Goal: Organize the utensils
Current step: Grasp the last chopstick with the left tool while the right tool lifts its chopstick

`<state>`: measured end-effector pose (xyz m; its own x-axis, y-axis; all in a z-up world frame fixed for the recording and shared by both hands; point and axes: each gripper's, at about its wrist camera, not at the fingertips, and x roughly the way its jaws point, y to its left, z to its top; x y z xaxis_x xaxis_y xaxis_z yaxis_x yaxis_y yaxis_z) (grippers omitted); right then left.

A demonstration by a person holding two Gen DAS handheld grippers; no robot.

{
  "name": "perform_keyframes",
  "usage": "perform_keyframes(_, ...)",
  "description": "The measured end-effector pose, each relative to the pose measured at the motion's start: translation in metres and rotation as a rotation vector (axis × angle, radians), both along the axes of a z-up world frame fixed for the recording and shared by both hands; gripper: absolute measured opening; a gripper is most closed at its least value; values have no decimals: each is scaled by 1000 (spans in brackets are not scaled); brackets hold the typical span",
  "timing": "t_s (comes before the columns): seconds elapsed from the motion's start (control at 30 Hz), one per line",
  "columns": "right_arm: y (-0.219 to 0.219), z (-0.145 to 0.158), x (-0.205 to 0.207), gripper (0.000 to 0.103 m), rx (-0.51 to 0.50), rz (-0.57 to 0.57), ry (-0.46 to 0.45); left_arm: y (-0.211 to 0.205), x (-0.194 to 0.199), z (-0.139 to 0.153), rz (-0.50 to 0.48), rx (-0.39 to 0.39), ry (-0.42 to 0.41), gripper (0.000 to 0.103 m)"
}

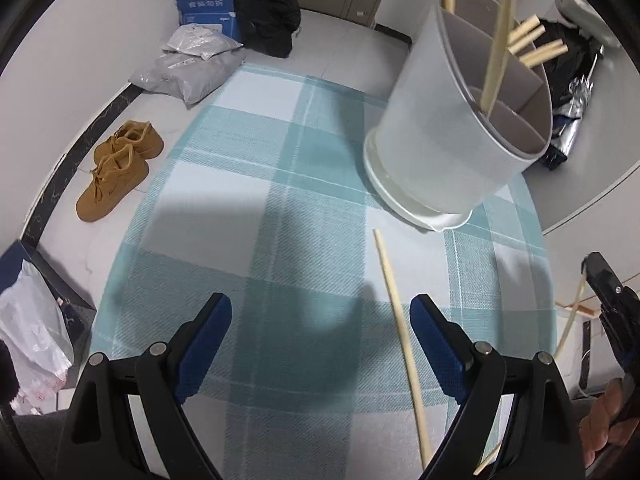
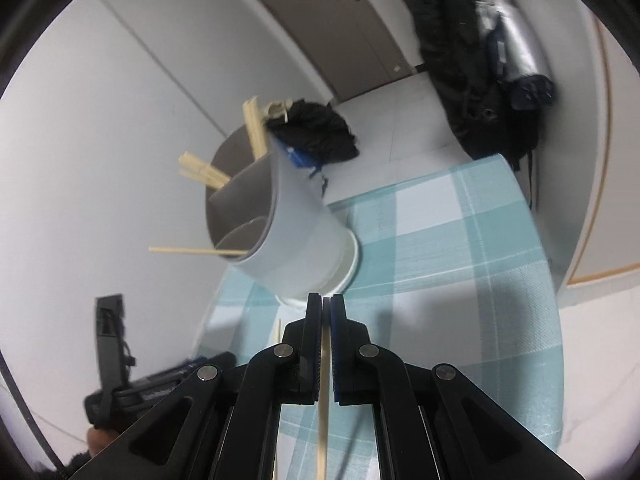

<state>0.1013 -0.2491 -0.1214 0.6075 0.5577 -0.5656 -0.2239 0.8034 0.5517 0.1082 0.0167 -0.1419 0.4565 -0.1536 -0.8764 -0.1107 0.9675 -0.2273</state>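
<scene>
At upper left of the left wrist view, 2 tan shoes (image 1: 120, 170) sit on the pale floor beside grey plastic parcels (image 1: 188, 66), a blue box (image 1: 210, 14) and a black bag (image 1: 264, 12); a crumpled white bag (image 1: 34, 332), possibly plastic, lies lower left.

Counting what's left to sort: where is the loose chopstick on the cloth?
In the left wrist view, the chopstick lies on the checked cloth, below the holder, beside the open left gripper's right finger.

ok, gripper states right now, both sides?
Left gripper: open, empty, above a chopstick on the cloth.
Right gripper: closed on another chopstick.
</scene>
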Motion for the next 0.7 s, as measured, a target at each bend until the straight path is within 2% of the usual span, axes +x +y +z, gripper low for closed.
perform_keyframes(0.13,-26,-16,3,3,78,-74,38,-17,8,-4,-5,62,7,88)
perform_keyframes(0.23,-43,-13,5,3,148,-125,51,-29,14,-9,10,109,18,87)
perform_keyframes(0.37,-52,-11,8,3,152,-170,32,-30,24,-19,71,130,37,85)
perform_keyframes(0.47,-57,-13,9,3,177,-184,42,-32,30,-21,86,185,31,84)
perform_keyframes(0.57,-60,-15,12,3,190,-187,60,-39,32,-21,83,227,30,75)
perform_keyframes(0.63,-62,-15,12,3,203,-183,63,-44,31,-19,88,235,29,64)
perform_keyframes(0.7,-62,-12,12,3,204,-182,53,-49,30,-17,106,255,36,61)
